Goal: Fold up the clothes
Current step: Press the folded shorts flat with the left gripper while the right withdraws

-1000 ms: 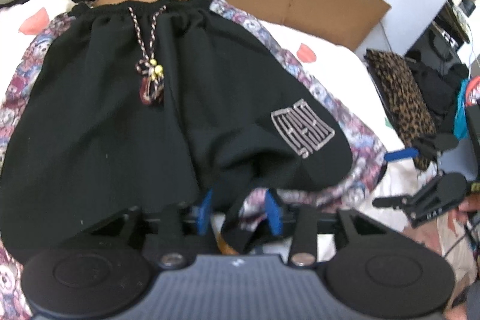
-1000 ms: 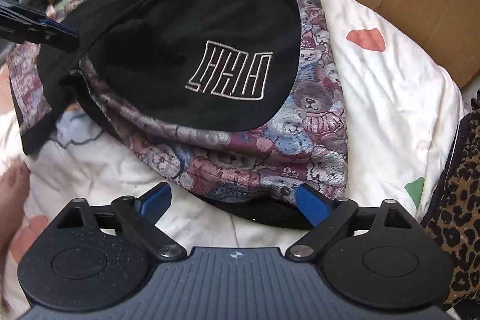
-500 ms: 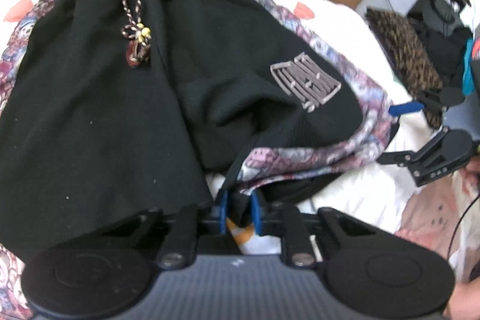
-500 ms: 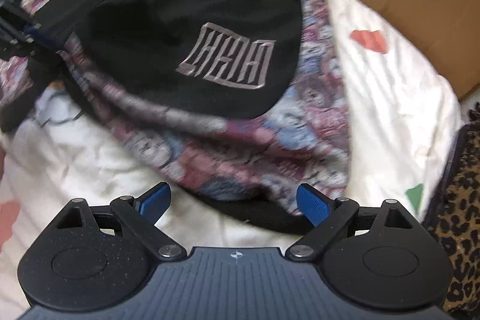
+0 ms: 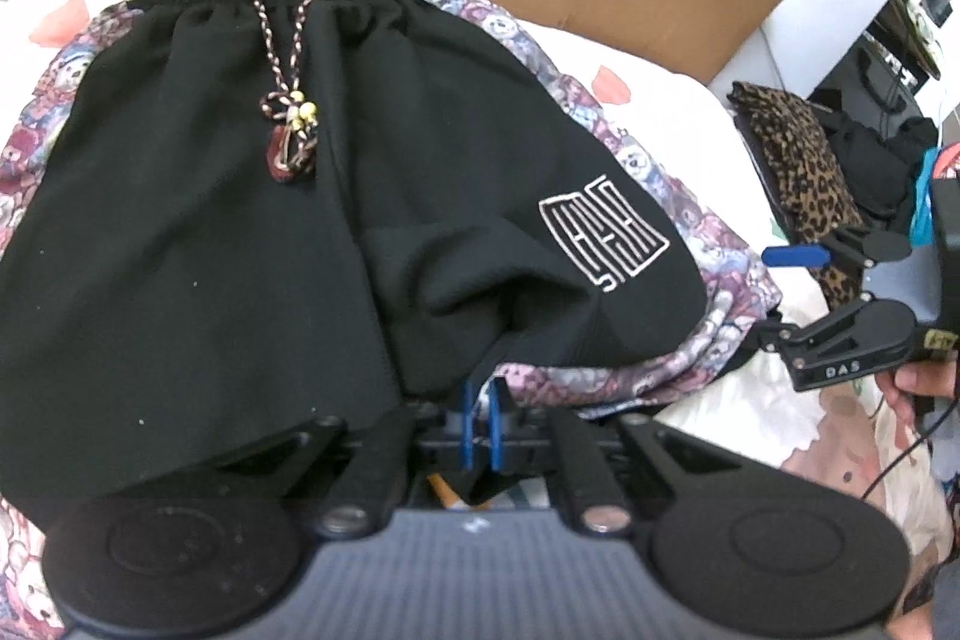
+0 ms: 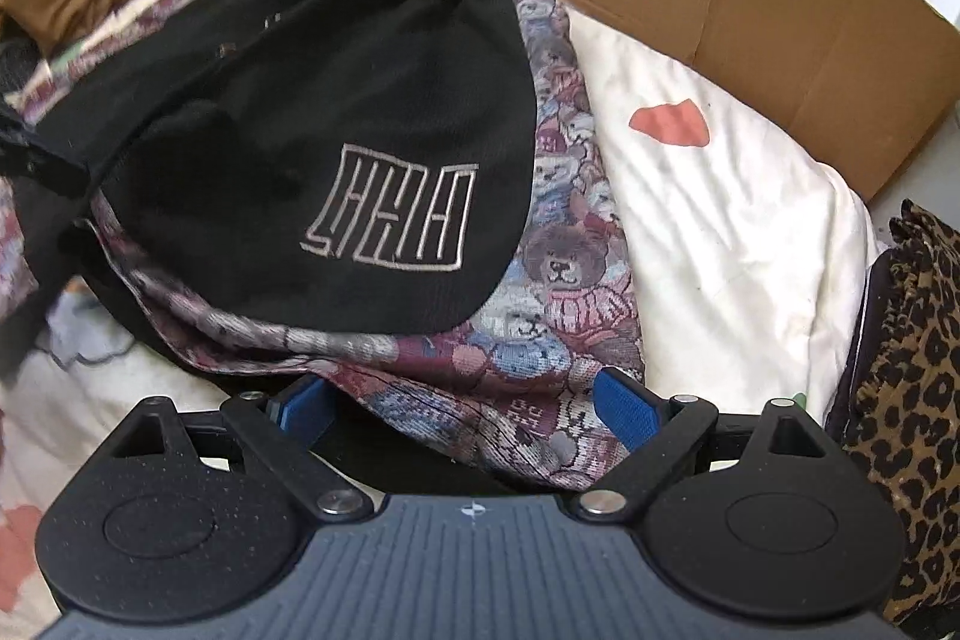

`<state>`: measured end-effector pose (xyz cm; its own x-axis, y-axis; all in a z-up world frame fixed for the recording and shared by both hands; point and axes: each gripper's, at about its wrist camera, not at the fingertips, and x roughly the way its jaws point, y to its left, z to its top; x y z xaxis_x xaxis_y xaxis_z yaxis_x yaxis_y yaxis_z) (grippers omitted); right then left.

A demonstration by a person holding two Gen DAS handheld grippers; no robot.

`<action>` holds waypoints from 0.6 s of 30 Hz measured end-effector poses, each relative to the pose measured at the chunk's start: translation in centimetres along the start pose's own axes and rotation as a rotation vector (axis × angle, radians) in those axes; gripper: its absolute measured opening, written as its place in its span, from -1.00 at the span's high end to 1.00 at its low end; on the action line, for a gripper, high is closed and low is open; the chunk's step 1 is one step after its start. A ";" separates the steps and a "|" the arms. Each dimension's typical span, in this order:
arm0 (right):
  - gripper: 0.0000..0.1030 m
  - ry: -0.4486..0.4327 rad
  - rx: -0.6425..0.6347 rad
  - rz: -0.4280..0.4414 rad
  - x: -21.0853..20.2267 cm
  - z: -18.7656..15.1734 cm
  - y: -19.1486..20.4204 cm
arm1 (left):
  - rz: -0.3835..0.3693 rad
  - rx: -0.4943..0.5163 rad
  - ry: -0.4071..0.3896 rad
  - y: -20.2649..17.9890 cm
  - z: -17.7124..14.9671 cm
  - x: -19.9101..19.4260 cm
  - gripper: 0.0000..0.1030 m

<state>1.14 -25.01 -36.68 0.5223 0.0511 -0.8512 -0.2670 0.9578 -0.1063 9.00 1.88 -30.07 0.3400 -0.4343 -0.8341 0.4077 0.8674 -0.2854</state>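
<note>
Since a moment ago our left gripper [image 5: 479,427] has pinched shut on the soft black drawstring shorts with teddy-bear side panels [image 5: 240,244] at the limp hem, while our right gripper [image 6: 465,409] gapes wide around the other hem corner.

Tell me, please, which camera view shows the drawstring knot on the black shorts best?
The left wrist view: the drawstring knot lies centred and unobstructed on the black shorts. In the right wrist view that area sits far off and blurred; the knot cannot be made out.

My matt black fleece cloth shorts [image 5: 240,244], trimmed in rough woven teddy-bear tapestry [image 6: 558,340], lie on creased white cotton bedding [image 6: 720,220].
</note>
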 end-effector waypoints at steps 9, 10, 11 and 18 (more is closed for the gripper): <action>-0.84 0.027 0.084 -0.156 0.7 -0.6 -2.6 | -0.060 0.002 0.027 -0.6 -1.2 0.1 0.29; -0.84 0.025 0.093 -0.170 0.7 -0.6 -2.8 | -0.063 0.005 0.027 -0.7 -1.3 0.2 0.21; -0.83 0.022 0.099 -0.182 0.7 -0.7 -3.0 | -0.056 0.013 0.031 -0.8 -1.5 0.4 0.19; -0.83 -0.060 0.083 -0.266 -0.6 0.1 -2.8 | -0.048 0.044 0.050 -1.1 -2.2 0.9 0.19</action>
<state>1.64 -27.67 -35.86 0.6131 -0.1905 -0.7667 -0.0481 0.9597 -0.2769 7.04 1.10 -31.58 0.2764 -0.4617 -0.8429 0.4601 0.8336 -0.3058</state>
